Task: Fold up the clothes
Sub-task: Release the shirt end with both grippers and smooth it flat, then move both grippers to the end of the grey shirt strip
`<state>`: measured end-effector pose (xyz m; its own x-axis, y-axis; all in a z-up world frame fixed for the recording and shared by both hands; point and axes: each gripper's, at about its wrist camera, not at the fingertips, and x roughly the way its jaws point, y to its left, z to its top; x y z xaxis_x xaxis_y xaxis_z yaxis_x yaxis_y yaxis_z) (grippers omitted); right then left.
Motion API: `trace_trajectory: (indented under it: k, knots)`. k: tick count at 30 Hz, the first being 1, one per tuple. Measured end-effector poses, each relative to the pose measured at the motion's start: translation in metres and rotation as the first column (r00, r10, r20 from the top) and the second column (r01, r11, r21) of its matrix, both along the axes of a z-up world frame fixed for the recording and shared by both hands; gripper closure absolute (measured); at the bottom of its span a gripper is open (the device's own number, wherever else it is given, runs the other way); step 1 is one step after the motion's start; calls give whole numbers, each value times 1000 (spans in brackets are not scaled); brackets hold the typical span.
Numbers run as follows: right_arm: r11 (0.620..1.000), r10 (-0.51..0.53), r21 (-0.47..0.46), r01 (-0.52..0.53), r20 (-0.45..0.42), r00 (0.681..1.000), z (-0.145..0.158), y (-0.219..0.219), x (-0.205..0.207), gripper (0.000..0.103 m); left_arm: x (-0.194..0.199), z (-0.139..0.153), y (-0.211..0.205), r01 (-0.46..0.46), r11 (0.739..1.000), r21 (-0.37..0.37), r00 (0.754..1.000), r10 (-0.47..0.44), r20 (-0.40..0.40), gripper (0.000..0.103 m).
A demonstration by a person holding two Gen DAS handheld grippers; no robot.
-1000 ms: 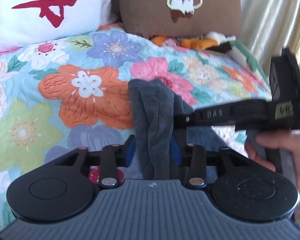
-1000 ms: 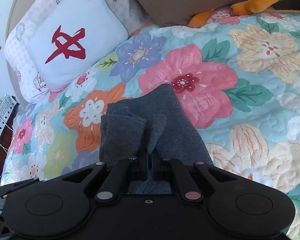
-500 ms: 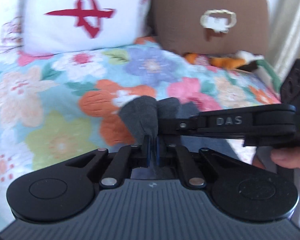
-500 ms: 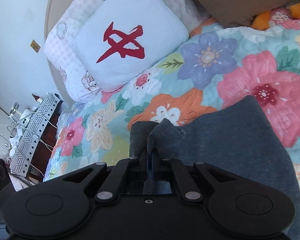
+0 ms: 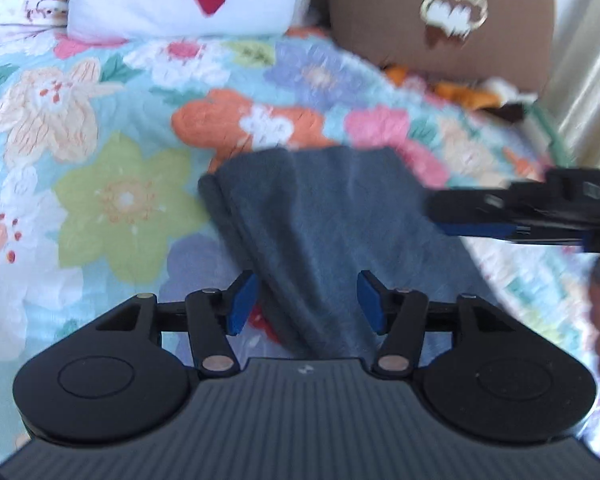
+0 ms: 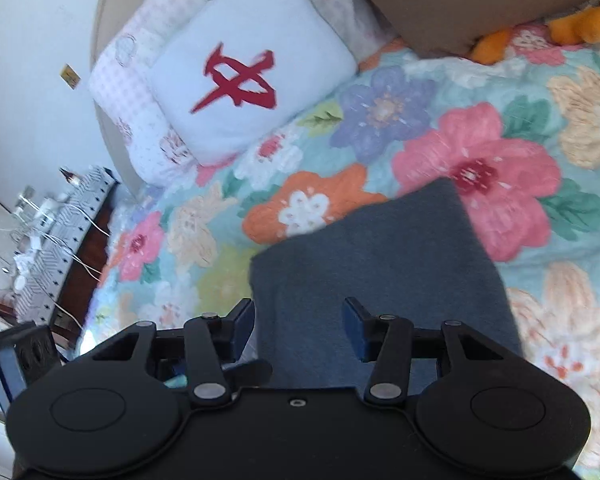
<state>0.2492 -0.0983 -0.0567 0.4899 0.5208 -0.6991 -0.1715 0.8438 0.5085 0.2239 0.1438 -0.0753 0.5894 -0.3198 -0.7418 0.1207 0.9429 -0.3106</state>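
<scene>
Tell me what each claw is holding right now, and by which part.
Nothing is held. Both the left claw and right claw are opening, pads clear of the grey garment, which lies flat on the floral quilt.

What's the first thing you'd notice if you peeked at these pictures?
The quilt with huge bright flowers covers the bed. A folded dark grey cloth lies on it, right in front of both grippers. At the head of the bed sits a white pillow with a big red mark.
</scene>
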Motion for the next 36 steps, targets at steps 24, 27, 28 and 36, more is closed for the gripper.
trace_trajectory:
  k: [24, 27, 28, 36]
  knots:
    - [997, 21, -80, -25, -42, 999, 57, -135, -233, 42, -157, 94, 31, -211, 941, 265, 976, 189, 106, 28]
    - [997, 35, -61, -37, -29, 999, 58, -139, -245, 42, -176, 108, 38, -215, 962, 166, 976, 208, 58, 28]
    - [996, 52, -77, -53, -19, 998, 61, -138, -250, 42, -183, 111, 38, -207, 970, 127, 978, 204, 36, 28]
    - [914, 303, -301, -272, 60, 951, 79, -126, -292, 76, -254, 105, 15, -140, 989, 55, 987, 144, -75, 28]
